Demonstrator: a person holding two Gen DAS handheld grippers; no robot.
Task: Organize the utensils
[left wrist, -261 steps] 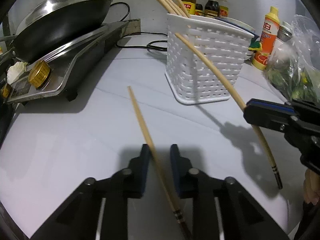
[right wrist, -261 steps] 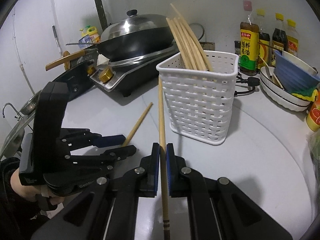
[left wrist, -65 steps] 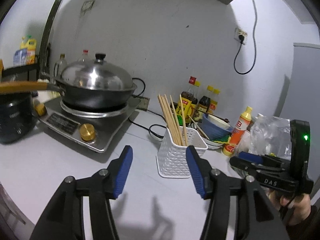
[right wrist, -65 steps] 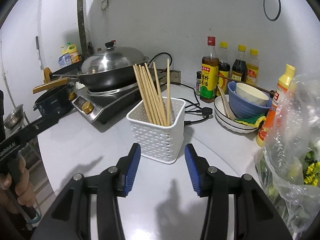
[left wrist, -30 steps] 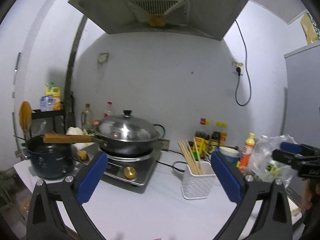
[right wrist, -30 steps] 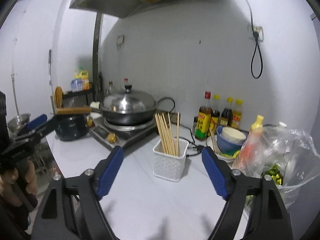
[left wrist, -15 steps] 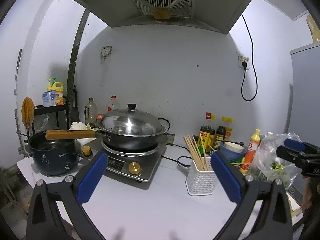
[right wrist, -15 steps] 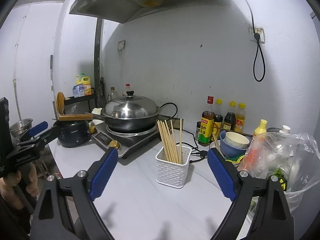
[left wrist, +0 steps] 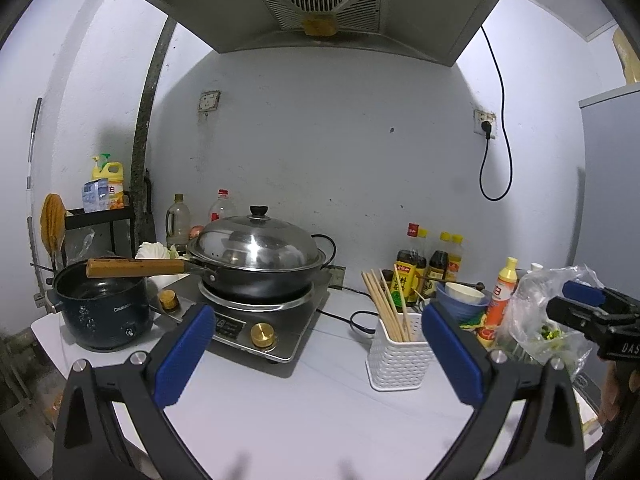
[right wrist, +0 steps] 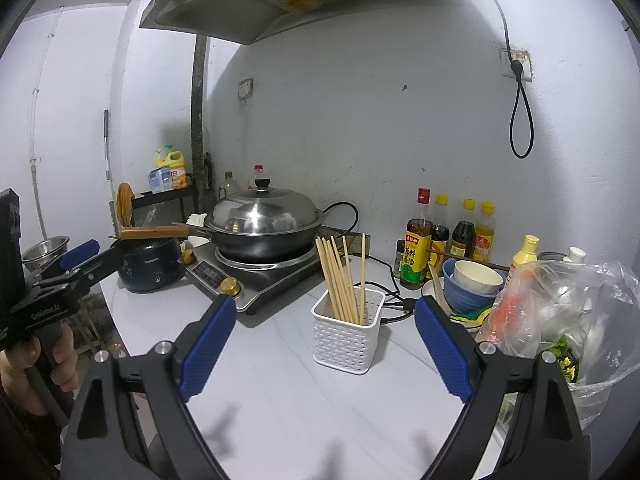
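Note:
Several wooden chopsticks stand upright in a white perforated basket on the white counter. My left gripper is held back from the counter, jaws wide open and empty, with the basket in front of its right finger. Open and empty as well, my right gripper frames the basket between its blue pads from a distance. Each gripper shows at the edge of the other's view, the left gripper and the right gripper, each held in a hand.
A lidded wok sits on an induction cooker, with a dark pot to its left. Sauce bottles, stacked bowls and a plastic bag of greens crowd the right. A range hood hangs overhead.
Seconds ago each gripper was shut on a chopstick beside the basket. Now those chopsticks are in the basket, and both grippers have opened wide and drawn back.

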